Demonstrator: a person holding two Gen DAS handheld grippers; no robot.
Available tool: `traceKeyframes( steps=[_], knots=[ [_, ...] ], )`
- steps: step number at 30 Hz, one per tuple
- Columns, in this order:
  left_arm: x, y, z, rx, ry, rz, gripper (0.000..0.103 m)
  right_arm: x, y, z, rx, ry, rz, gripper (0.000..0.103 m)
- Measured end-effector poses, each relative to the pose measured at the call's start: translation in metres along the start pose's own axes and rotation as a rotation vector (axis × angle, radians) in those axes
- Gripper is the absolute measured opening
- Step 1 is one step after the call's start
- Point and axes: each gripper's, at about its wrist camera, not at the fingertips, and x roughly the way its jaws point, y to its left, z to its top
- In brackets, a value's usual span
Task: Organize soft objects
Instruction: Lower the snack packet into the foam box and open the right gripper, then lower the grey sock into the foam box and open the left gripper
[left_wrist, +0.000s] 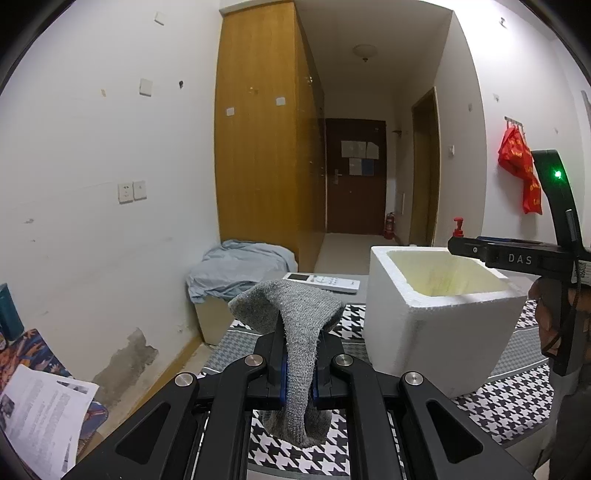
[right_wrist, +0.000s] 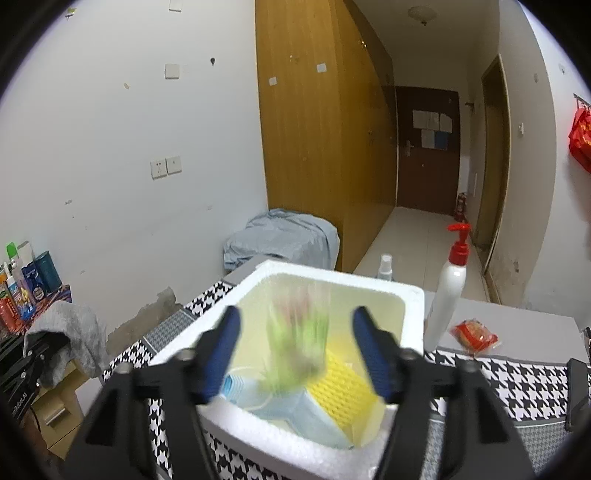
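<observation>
A grey sock (left_wrist: 299, 343) is clamped between the pads of the left gripper (left_wrist: 298, 373), low in the centre of the left view, its ends drooping above and below the jaws. Right of it a white foam box (left_wrist: 436, 321) stands on a houndstooth cloth (left_wrist: 509, 402). A remote (left_wrist: 322, 282) lies behind the sock, and a blue sheet (left_wrist: 240, 267) is heaped over a low unit further back, beside the wardrobe (left_wrist: 258, 129). The right gripper (left_wrist: 491, 254) is seen at the right edge, over the box rim.

In the right view the right gripper (right_wrist: 295, 350) is spread wide with nothing between its blue pads (right_wrist: 221, 354). Between them a blurred green bundle (right_wrist: 299, 347) is seen inside the box (right_wrist: 332, 273), above a blue mask (right_wrist: 295, 410) and a yellow sponge (right_wrist: 343, 380). A pump bottle (right_wrist: 448, 288) stands just right of the box, a small spray bottle (right_wrist: 385, 266) behind it, and a red packet (right_wrist: 474, 336) on the grey surface. The sock (right_wrist: 74, 332) shows at the left edge.
</observation>
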Motion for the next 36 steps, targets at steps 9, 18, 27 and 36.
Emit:
traceKeyframes(
  steps=[9,18,27,36],
  knots=[
    [0.003,0.003,0.007,-0.009,-0.007,-0.025,0.009,-0.003,0.006,-0.004,-0.025,-0.014,-0.010,0.100],
    [0.006,0.000,0.019,-0.010,-0.011,-0.068,0.009,-0.015,-0.002,-0.006,0.009,-0.047,-0.053,0.103],
    [0.006,-0.014,0.039,0.012,-0.048,-0.120,0.009,-0.035,-0.022,-0.013,0.052,-0.068,-0.074,0.103],
    [0.010,-0.031,0.057,0.040,-0.060,-0.172,0.009,-0.053,-0.029,-0.019,0.039,-0.074,-0.102,0.103]
  ],
)
